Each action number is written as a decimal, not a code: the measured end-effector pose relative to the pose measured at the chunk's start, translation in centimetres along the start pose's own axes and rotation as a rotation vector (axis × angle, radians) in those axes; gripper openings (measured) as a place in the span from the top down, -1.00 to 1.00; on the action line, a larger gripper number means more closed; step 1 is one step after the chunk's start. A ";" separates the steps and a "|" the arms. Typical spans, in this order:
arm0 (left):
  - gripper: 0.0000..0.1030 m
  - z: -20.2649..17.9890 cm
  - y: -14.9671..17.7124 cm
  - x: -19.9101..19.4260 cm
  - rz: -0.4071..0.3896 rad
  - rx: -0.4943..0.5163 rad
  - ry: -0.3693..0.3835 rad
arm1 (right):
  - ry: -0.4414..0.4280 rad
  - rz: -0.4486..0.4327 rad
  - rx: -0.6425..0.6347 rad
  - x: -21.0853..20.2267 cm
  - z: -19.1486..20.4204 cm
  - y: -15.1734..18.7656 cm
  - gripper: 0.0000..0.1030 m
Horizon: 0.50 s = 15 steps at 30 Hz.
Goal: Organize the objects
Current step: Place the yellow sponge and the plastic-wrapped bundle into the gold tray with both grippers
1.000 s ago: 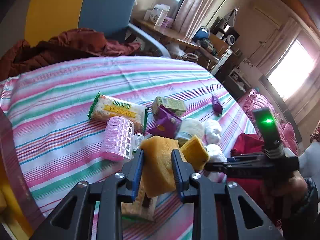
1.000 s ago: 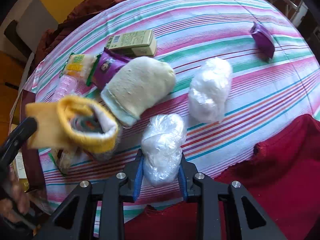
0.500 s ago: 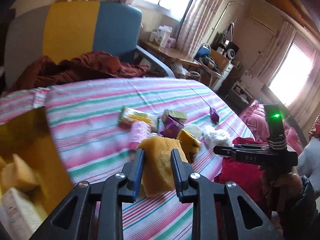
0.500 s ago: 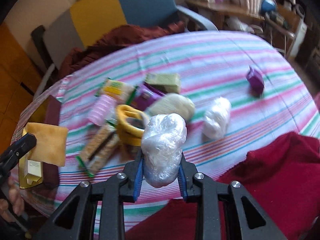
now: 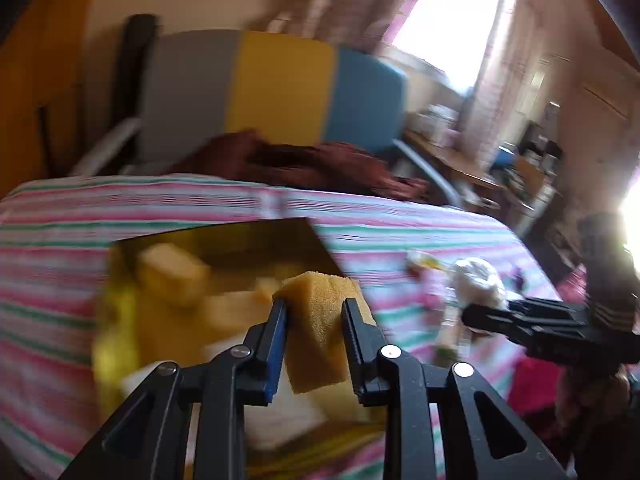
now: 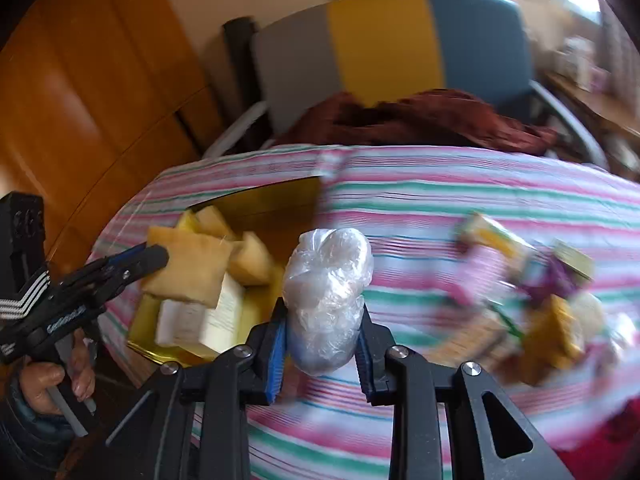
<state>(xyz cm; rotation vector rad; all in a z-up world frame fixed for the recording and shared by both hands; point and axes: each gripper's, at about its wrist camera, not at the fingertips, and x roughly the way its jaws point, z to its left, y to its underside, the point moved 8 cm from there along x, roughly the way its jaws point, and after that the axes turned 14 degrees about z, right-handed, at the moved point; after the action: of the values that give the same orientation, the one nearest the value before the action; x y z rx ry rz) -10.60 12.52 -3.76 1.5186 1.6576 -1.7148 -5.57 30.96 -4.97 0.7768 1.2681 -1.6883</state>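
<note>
My left gripper point(image 5: 315, 306) is shut on a yellow sponge point(image 5: 320, 344), which hangs over a gold tray point(image 5: 120, 312) at the left end of the striped table. Several yellow sponges and a white box lie in the tray. My right gripper point(image 6: 322, 312) is shut on a clear plastic bag bundle point(image 6: 326, 280), held above the tablecloth just right of the tray point(image 6: 272, 208). In the right wrist view the left gripper point(image 6: 160, 256) and its sponge point(image 6: 188, 268) hover over the tray. The left wrist view shows the right gripper point(image 5: 472, 314) with the bag point(image 5: 478, 282).
A blurred pile of packets and sponges point(image 6: 520, 276) lies at the right of the striped tablecloth point(image 6: 440, 200). Behind the table stands a grey, yellow and blue chair point(image 6: 384, 40) with a dark red cloth point(image 6: 420, 120). Orange wood panelling point(image 6: 80, 100) is at the left.
Both grippers have risen and swung left, away from the pile and towards the gold tray, each still carrying its item. The sponge now hangs over the tray.
</note>
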 end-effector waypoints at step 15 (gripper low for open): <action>0.23 10.5 1.2 0.9 0.029 -0.164 -0.258 | 0.049 0.083 -0.125 7.5 7.6 -1.3 -0.70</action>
<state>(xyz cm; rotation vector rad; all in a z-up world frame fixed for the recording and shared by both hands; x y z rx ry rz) -14.78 3.52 -7.58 1.1869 1.5900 -1.6357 -9.86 21.78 -8.71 0.7887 1.3436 -1.5170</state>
